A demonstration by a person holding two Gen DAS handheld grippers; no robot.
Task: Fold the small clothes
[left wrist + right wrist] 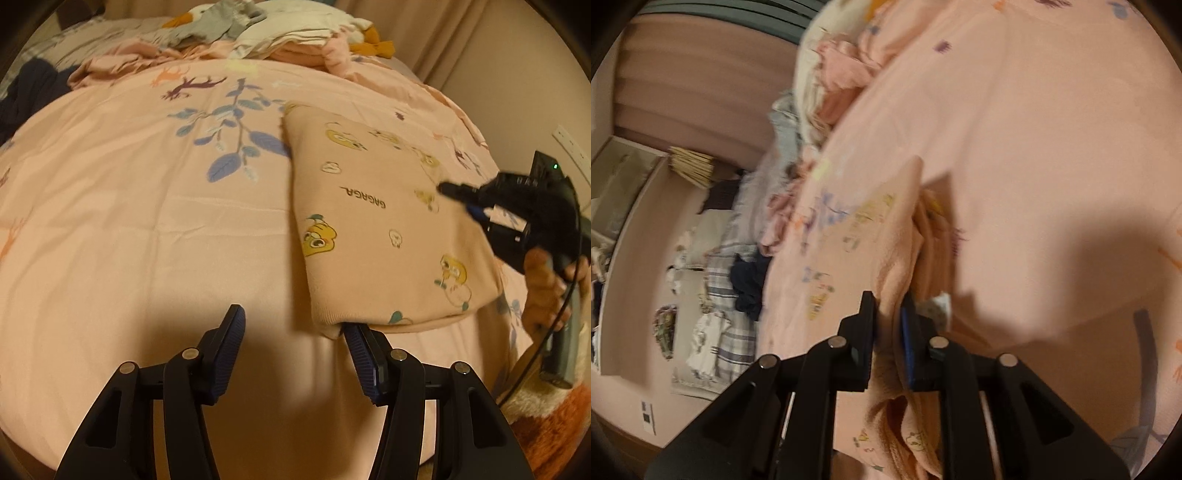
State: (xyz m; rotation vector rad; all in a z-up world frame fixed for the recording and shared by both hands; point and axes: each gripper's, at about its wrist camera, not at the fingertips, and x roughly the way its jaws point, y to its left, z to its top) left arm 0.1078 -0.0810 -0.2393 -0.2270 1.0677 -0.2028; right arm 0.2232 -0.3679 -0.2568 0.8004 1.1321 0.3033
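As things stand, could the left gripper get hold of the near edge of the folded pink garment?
Probably yes. The left gripper is open, its right finger already at the folded pink garment's near corner, with only bare bedspread between.

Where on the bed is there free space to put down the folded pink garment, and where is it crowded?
The bare patch of the bedspread lies left of the folded garment, between the open left gripper and the leaf print. The far end is crowded by the clothes pile. The right gripper grips the garment's edge.
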